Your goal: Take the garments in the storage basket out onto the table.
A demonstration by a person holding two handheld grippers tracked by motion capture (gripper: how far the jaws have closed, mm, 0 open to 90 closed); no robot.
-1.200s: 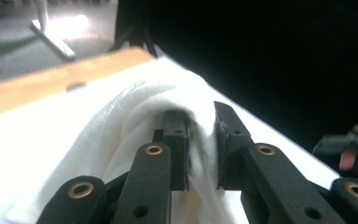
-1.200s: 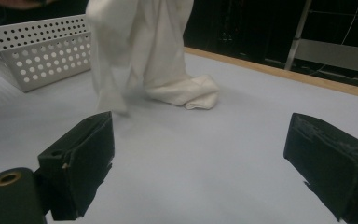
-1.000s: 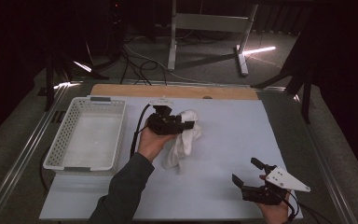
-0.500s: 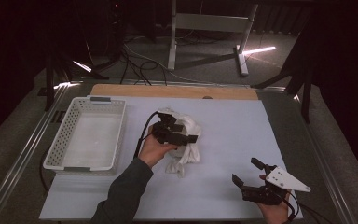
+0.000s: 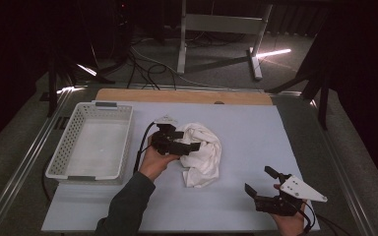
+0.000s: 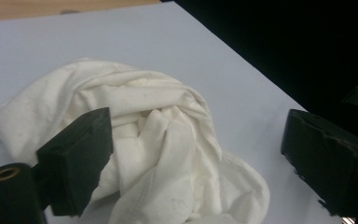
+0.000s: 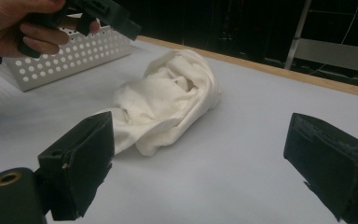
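A crumpled white cloth (image 5: 205, 153) lies in a heap on the pale table mat (image 5: 256, 132), near its middle. My left gripper (image 5: 193, 146) hovers over the cloth's left edge, pointing right. Its jaws have just been opening; in the left gripper view they stand wide apart (image 6: 196, 135) with the cloth (image 6: 158, 140) lying below and between them, not pinched. My right gripper (image 5: 260, 181) rests near the front right corner, open. In the right gripper view its jaws (image 7: 200, 135) frame bare mat, with the cloth (image 7: 168, 102) and the left gripper (image 7: 107, 16) farther off.
A white perforated basket (image 5: 69, 162) stands at the left of the mat, seen as a holed wall (image 7: 74, 56) in the right gripper view. A wooden strip (image 5: 182, 96) runs along the table's far edge. Metal stand legs and cables lie on the dark floor beyond.
The left gripper moved right and down with the cloth, which hung from it earlier and now lies in a heap under the parted jaws. The right gripper stayed put.
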